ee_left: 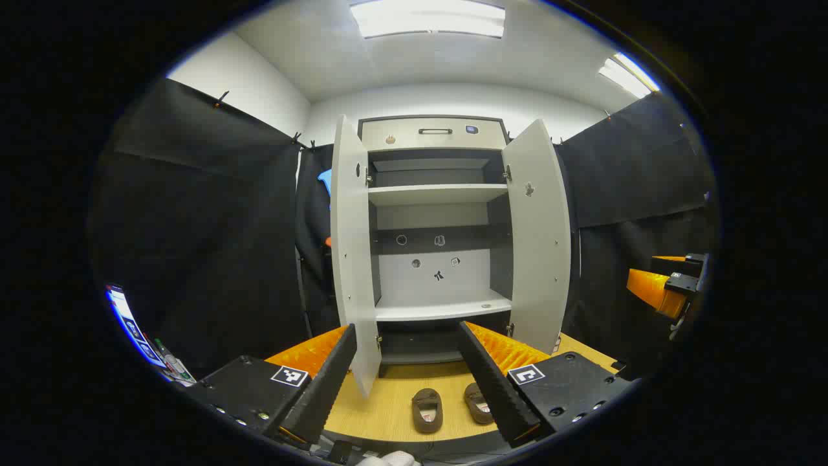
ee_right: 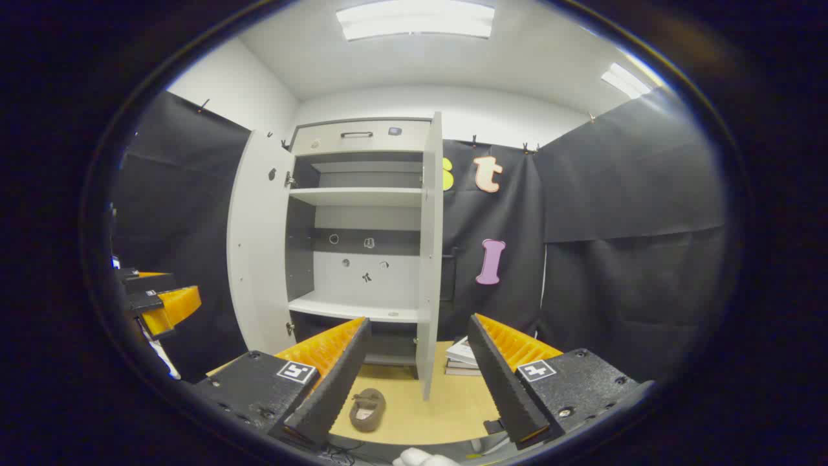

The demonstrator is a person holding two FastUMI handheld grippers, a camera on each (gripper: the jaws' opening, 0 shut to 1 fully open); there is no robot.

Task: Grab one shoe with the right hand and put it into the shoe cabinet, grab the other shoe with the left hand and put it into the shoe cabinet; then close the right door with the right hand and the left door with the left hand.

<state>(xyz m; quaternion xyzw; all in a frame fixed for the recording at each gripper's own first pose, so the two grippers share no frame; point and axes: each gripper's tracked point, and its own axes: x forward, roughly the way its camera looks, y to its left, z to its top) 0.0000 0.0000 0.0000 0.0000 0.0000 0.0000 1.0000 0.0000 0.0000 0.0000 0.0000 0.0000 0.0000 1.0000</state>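
Note:
Two brown shoes stand side by side on the wooden surface before the shoe cabinet (ee_left: pixel 440 194): the left shoe (ee_left: pixel 427 409) and the right shoe (ee_left: pixel 477 402), which my finger partly hides. Both cabinet doors stand wide, the left door (ee_left: pixel 352 259) and the right door (ee_left: pixel 537 239). My left gripper (ee_left: pixel 406 327) is open above and behind the shoes, holding nothing. My right gripper (ee_right: pixel 419 320) is open too, empty, facing the cabinet (ee_right: pixel 362 194) from the right, with one shoe (ee_right: pixel 367 409) below between its fingers. Each gripper appears at the other view's edge: the right gripper (ee_left: pixel 666 288) and the left gripper (ee_right: pixel 162 301).
The cabinet shelves (ee_left: pixel 440 309) are bare. A stack of books (ee_right: pixel 462 356) lies on the wooden surface (ee_right: pixel 446 408) right of the right door's edge (ee_right: pixel 430 246). Black cloth walls close in both sides. A screen (ee_left: pixel 132 330) shows at the far left.

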